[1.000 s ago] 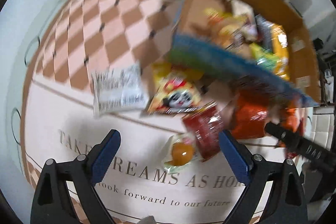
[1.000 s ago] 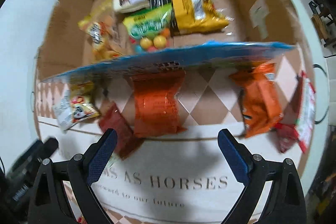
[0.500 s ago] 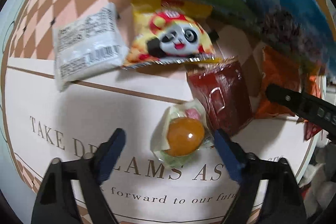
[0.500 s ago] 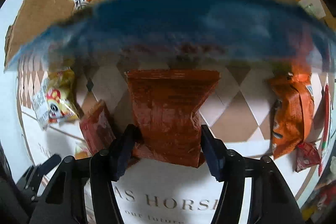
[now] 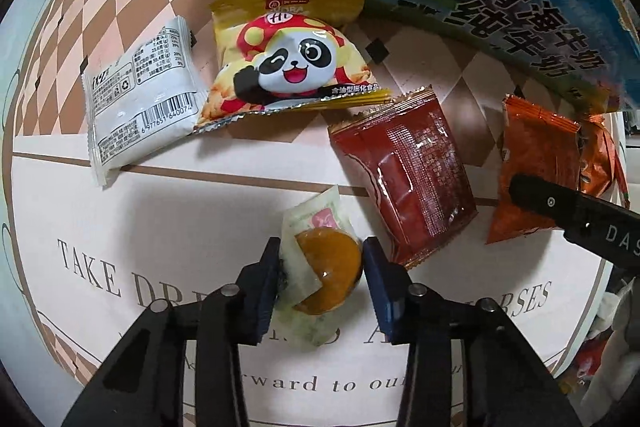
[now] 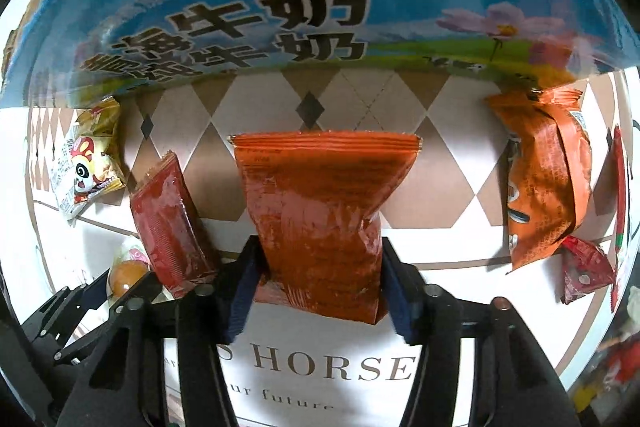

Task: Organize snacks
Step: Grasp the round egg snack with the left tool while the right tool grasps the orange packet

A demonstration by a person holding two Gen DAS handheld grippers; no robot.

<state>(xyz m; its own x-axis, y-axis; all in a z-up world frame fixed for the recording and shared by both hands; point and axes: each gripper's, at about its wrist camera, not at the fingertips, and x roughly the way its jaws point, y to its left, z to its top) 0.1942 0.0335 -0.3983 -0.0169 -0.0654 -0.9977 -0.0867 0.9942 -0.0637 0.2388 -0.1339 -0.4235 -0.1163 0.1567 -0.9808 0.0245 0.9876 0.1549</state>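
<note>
Orange packet (image 6: 320, 223): long axis toward the box wall (image 6: 280, 7), clamped in right gripper (image 6: 318, 291). Wrapped yolk snack (image 5: 320, 275): pinched, apparently, by left gripper (image 5: 322, 287); lettered mat (image 5: 180, 227) bare leftward.

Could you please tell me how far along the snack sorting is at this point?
Nothing in these views shows what is boxed. In hand: the left gripper is shut on the jelly cup, the right gripper on the orange packet. Left on the table: panda bag, white packet, red sachet and another orange bag.
</note>
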